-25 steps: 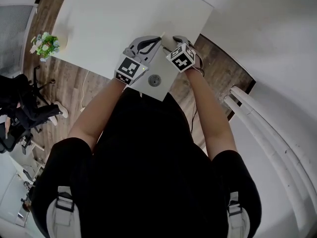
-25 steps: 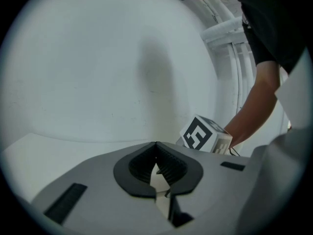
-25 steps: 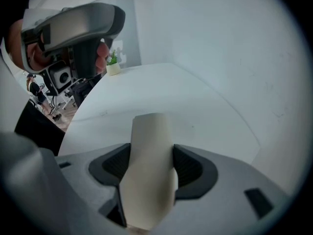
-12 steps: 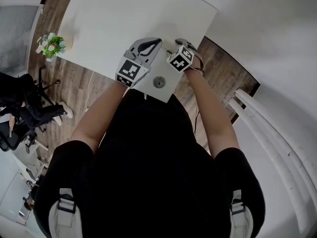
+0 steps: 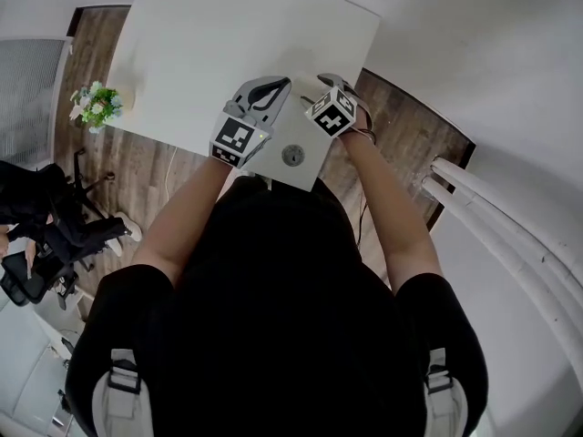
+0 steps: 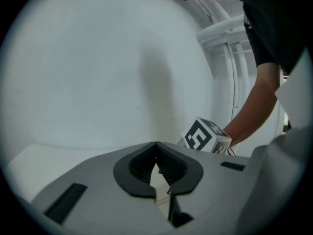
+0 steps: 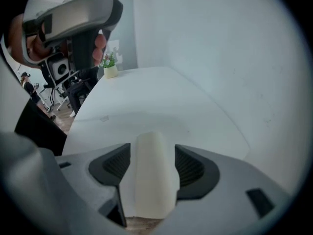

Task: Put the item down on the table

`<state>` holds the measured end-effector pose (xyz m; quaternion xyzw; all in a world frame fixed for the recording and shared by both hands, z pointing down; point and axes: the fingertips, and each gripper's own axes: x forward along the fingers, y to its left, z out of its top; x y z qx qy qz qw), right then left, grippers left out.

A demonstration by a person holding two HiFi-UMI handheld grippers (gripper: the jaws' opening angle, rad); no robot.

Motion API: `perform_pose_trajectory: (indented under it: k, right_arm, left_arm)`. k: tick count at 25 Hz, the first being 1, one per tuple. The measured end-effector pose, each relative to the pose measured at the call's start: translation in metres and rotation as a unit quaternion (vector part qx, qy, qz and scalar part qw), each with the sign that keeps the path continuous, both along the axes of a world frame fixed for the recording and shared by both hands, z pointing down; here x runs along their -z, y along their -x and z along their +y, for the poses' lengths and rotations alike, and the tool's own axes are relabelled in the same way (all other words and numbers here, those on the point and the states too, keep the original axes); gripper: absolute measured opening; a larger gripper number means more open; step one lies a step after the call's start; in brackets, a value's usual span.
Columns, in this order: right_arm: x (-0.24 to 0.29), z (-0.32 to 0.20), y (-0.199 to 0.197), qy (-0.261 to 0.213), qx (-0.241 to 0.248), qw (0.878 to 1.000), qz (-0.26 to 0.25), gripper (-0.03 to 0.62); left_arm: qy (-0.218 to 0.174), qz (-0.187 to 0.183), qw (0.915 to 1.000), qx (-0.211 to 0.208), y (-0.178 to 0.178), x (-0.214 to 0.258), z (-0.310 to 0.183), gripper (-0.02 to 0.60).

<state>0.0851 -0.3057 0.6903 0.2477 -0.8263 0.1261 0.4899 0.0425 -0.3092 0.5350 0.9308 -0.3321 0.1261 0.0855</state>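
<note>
At the lower centre of the right gripper view, the right gripper (image 7: 152, 153) is clamped on a pale cream item (image 7: 154, 180) at the near edge of the white table (image 5: 228, 35), while the left gripper (image 6: 156, 148) beside it has its jaws together on nothing.
</note>
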Motion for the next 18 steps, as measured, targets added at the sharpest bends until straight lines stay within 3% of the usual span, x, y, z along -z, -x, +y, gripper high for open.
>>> perform_pose_trajectory:
  k: [5,9,14,18]
  right_arm:
    - [0.051,0.009,-0.001,-0.035,-0.039,0.997,-0.058,0.278]
    - [0.088,0.023,0.000,-0.071,-0.079,0.988,-0.114,0.278]
    - [0.140,0.049,0.009,-0.107,-0.148,0.960,-0.215,0.262]
    - [0.176,0.074,0.017,-0.139,-0.178,0.939,-0.260,0.253]
  left_arm:
    - [0.000,0.007,0.9999,-0.013,0.002,0.017,0.009,-0.006]
    - [-0.009,0.014,0.9996,-0.023,0.011,0.034,0.020,-0.006]
    - [-0.020,0.029,0.9985,-0.042,0.026,0.060,0.039,-0.006]
    - [-0.024,0.040,0.9972,-0.060,0.038,0.075,0.062,-0.006]
